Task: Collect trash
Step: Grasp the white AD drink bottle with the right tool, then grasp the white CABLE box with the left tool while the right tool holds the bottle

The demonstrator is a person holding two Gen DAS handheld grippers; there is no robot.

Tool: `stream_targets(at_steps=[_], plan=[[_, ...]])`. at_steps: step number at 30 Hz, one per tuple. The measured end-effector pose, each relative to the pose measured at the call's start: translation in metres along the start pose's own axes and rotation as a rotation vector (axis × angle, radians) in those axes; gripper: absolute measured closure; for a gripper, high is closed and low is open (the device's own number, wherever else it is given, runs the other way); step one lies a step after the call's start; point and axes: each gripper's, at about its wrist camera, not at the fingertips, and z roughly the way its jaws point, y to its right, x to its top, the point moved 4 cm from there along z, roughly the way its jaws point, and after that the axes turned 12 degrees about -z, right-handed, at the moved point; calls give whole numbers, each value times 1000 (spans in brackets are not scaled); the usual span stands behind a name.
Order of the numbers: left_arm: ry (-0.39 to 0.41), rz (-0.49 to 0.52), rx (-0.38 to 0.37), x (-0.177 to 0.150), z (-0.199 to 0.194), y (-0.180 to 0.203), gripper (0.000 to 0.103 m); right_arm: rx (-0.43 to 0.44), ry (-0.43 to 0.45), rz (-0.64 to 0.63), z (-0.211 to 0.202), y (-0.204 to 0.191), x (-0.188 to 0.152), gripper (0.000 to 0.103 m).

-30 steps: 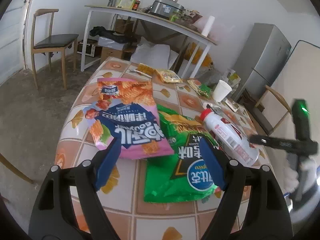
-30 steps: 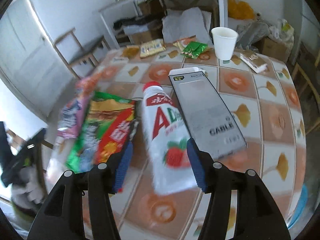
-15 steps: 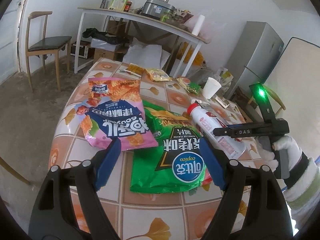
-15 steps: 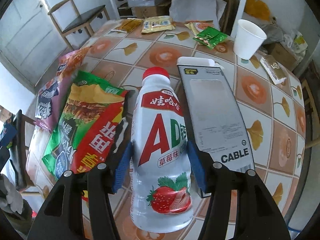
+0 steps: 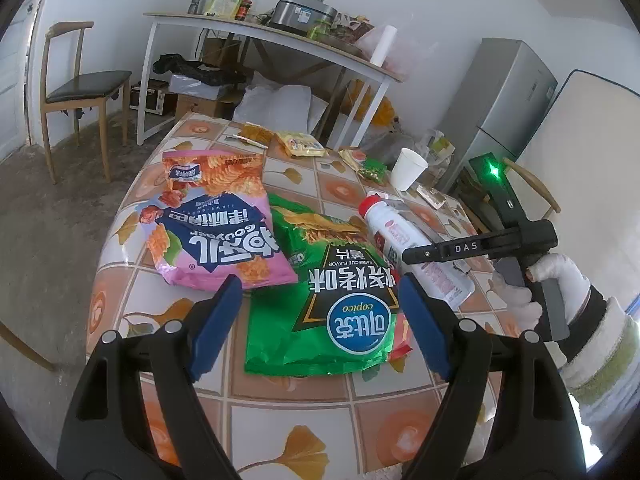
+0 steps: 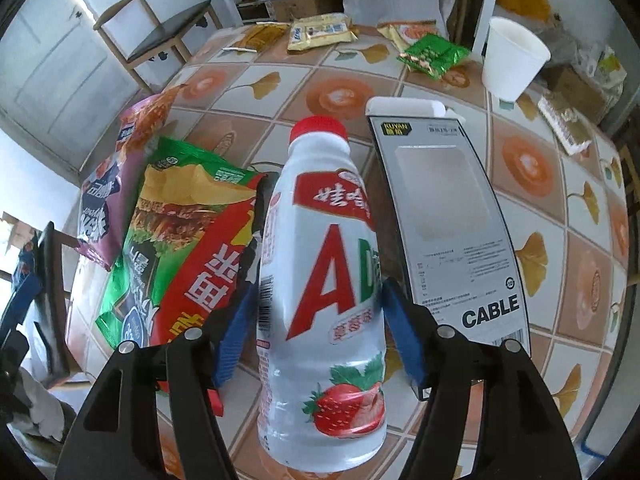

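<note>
Two blue pads of the right claw [image 6: 316, 328] straddle the lower body of a white plastic bottle [image 6: 324, 280], and its jaws are opening, with the bottle between them; the pads sit just beside its sides and I cannot tell whether they touch. The bottle lies on the tiled surface [image 6: 532, 168] with its long axis running straight away from this claw, red cap [image 6: 319, 128] at the far end and base nearest the camera. Its label shows large red letters "AD", Chinese characters on a red band nearer the cap, and a strawberry picture near the base. Just right of the claw lies a flat grey box [image 6: 448, 216] printed "CABLE" at its near end and "KUYAN" at its far end, its length parallel to the bottle. Left of the claw is a green chip bag [image 6: 160, 240] with a red packet [image 6: 212, 276] with yellow Chinese characters lying on it. A white paper cup [image 6: 514, 58] stands upright far ahead and to the right. The left claw [image 5: 320, 320] is empty, its jaws wide apart above the near end of the green bag [image 5: 332, 300], which reads "copico" and "BARBECUE FLAVOR" upside down. Ahead and left of it lies a pink bag [image 5: 216, 224] marked "GOUYOER". In this view the right claw's black body bears "DAS", gripped by a white-gloved hand [image 5: 536, 292].
</note>
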Motion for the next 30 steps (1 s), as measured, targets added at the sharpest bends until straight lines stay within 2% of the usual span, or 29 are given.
stream_targets(at_steps=[6,11,16,21,26,30], plan=[[-8,-4,0,-2,2,0,27,45,-39,31,14,4,-5,40],[-7,-3,0,-2,2,0,27,83,-28,75,14,6,-11,41],[-10,-2,-1,-3,2,0,27,80,-12,87,3,6,-27,42],[-28,8,-7,-4,6,4,27,77,-3,101,-10,6,-56,42],[-26,34,-34,1,4,16,27,67,10,153,-28,8,-100,42],[-59,65,-72,3,14,37,27,48,26,192,-41,9,-137,42]])
